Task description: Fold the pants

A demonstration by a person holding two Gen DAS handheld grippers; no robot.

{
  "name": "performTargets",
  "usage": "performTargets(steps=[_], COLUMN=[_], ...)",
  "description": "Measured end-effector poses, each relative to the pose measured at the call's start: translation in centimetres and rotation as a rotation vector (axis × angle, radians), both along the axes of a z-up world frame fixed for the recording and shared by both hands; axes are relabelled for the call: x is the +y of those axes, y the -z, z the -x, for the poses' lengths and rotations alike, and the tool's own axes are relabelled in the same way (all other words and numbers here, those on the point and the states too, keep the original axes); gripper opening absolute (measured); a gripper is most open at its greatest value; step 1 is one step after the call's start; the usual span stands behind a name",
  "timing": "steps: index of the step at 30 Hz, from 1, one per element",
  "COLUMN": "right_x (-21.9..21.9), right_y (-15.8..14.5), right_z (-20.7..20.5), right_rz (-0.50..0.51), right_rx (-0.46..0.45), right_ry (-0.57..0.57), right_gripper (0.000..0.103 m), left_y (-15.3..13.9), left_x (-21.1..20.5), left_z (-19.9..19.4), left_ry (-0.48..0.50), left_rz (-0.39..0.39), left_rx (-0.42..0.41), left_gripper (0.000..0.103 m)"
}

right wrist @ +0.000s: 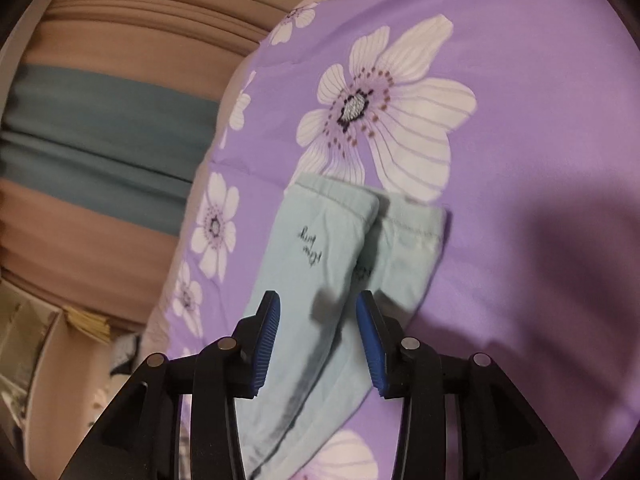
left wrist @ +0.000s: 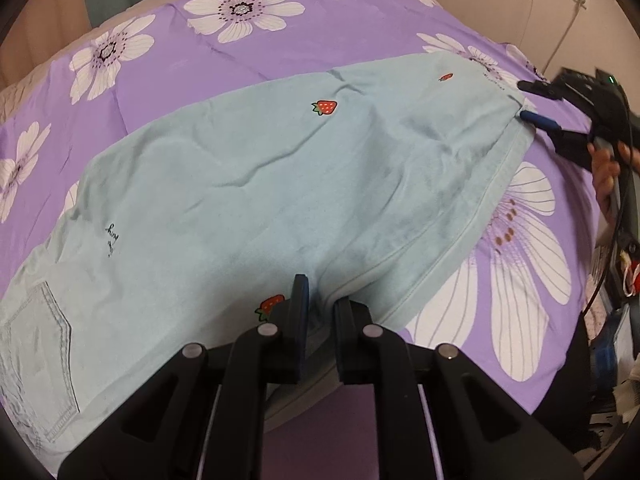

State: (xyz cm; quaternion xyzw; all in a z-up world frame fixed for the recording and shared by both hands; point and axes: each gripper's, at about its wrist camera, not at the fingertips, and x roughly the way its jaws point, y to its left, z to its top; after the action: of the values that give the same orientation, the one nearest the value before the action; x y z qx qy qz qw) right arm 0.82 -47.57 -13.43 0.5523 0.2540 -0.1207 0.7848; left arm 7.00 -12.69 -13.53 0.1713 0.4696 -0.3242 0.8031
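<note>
- Lying lengthwise across the middle of the left wrist frame, the pale mint cotton pants with strawberry prints [left wrist: 256,184] rest on a purple bedsheet with white flowers [left wrist: 168,60], legs apparently stacked.
- Left gripper [left wrist: 320,312], bottom centre, is pinched onto the fabric edge.
- Right gripper [right wrist: 318,336] hovers with its fingers apart over the leg cuffs [right wrist: 360,216].
- Likely next: close on the cuffs, then carry them toward the waist.

The pants [left wrist: 248,200] are pale mint green, dotted with small red strawberries and bits of dark script lettering. They lie flat on the bed, folded lengthwise — one leg laid over the other, a stitched back pocket facing up. At the far end the two cuffs [right wrist: 360,216] lie side by side, slightly offset.
</note>
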Motion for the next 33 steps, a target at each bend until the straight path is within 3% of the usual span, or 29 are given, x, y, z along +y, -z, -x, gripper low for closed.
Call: performTargets(steps=[3,5,12,17,23,24,28,30,33], right_x=[-0.7,-0.6,-0.4,-1.0,-1.5,-1.5,-0.1,1.8,6.7], right_y=[0.1,0.1,-1.9,0.4,0.7,0.2,-3.5,-5.2,-5.9], right_z=[-2.4,-3.4,0.1,0.9,1.3,1.6,3.4,3.1,-0.3], right_rz=[-0.004,0.042,0.106,0.096,0.108,0.13,0.35,0.444,0.497], right_rx=[0.027,0.061,0.008,0.112,0.186,0.192,0.228,0.185,0.088], right_ry=[-0.019,-0.033,-0.017,-0.039,-0.039,-0.026,0.045,-0.021,-0.285], right_gripper=[0.039,0.004,0.004,0.004,0.007,0.01,0.017,0.017,0.017], left_y=[0.0,-0.2,-2.6,-0.6,-0.8,-1.0,-2.8,-3.8,-4.6], left_x=[-0.3,-0.1,0.8,0.1,0.9,1.2,3.6,5.0,6.8], left_z=[0.3,0.2,2.0,2.9,2.4,2.5,3.8,4.1,2.8], left_ry=[0.017,0.006,0.049,0.072,0.029,0.025,-0.007,-0.03,-0.139], left_rz=[-0.008,0.012,0.078,0.007,0.022,0.026,0.116,0.205,0.256], left_rx=[-0.03,-0.029,-0.073,-0.068,-0.024,-0.021,0.06,0.087,0.074], left_gripper=[0.007,0.006,0.006,0.006,0.013,0.018,0.061,0.065,0.065])
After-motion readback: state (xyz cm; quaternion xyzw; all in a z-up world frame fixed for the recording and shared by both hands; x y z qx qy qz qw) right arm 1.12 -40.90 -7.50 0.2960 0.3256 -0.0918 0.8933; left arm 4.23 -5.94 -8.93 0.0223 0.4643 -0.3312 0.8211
